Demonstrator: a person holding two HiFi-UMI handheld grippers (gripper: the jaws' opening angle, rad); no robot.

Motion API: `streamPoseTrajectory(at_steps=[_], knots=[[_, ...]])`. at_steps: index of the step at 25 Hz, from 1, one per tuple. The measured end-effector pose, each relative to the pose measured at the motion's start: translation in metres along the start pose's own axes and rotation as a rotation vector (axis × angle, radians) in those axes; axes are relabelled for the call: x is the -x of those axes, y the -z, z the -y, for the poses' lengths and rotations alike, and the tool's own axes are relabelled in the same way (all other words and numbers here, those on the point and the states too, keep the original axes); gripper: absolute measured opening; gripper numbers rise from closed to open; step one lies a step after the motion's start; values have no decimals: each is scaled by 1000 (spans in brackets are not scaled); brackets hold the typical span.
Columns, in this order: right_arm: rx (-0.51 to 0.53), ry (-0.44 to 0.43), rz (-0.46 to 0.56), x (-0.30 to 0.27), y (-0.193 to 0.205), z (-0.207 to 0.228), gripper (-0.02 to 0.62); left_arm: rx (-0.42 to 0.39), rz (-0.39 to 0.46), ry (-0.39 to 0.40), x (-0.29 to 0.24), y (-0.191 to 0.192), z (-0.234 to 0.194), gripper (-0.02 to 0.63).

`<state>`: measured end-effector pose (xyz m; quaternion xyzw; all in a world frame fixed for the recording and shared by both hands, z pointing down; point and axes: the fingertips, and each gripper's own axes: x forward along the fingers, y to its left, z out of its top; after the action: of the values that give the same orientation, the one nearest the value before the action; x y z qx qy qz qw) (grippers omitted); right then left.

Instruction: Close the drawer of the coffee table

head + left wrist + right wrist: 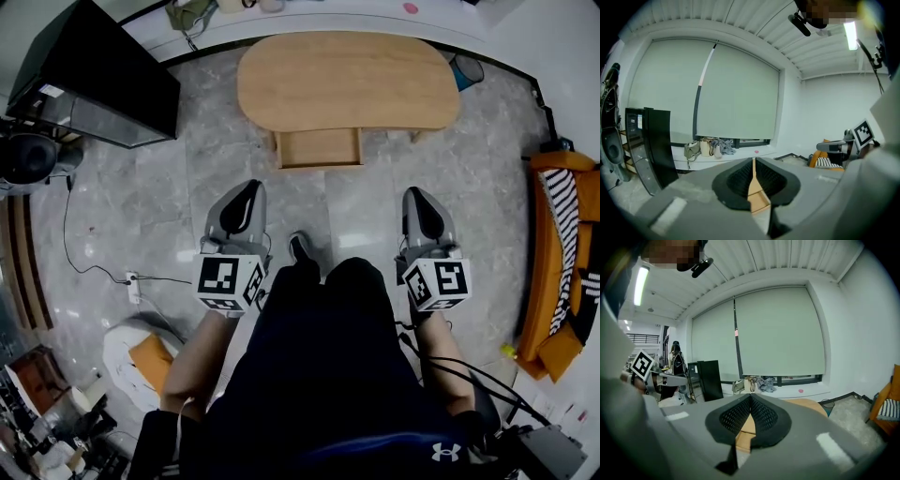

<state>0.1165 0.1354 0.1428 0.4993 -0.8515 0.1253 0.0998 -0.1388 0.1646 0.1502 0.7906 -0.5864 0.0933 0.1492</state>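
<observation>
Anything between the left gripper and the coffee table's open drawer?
No. The head view shows only bare floor tiles between the left gripper and the drawer.

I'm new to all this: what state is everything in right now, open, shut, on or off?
Drawer: open, pulled out of the coffee table.
Left gripper: jaws together, empty.
Right gripper: jaws together, empty.
Window blind: fully down.
Ceiling light: on.
</observation>
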Motion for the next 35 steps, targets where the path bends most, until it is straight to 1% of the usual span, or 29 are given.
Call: streamPoseTrajectory(at_steps=[5,8,11,15,18,21,24,27,34,35], knots=[[13,10,-25,-21,10,11,3,-1,-26,2,-22,13,-18,21],[18,6,-53,-39,20,25,3,-16,-65,0,-42,24,-24,21],[9,-3,-68,-60,26,41,3,-28,-77,-1,-62,28,-28,21],[3,-21,-91,-96,34,67,3,-7,-100,-22,-93,35,-38,21],[-10,-60,-116,-120,44,84,3,-18,-154,-40,-117,49,-41,21],[-9,-124,-137,-145,54,92,3,-40,-217,-50,-140,63,-41,21],[23,-187,-160,-174,69,97,2,-84,-241,-53,-167,76,-38,21],[62,-207,-191,-196,91,108,2,-129,-277,-44,-191,103,-37,21],[97,-246,-294,-233,164,131,3,-131,-420,-48,-222,191,-73,28],[94,-249,-312,-238,175,132,3,-126,-442,-42,-226,205,-78,50]])
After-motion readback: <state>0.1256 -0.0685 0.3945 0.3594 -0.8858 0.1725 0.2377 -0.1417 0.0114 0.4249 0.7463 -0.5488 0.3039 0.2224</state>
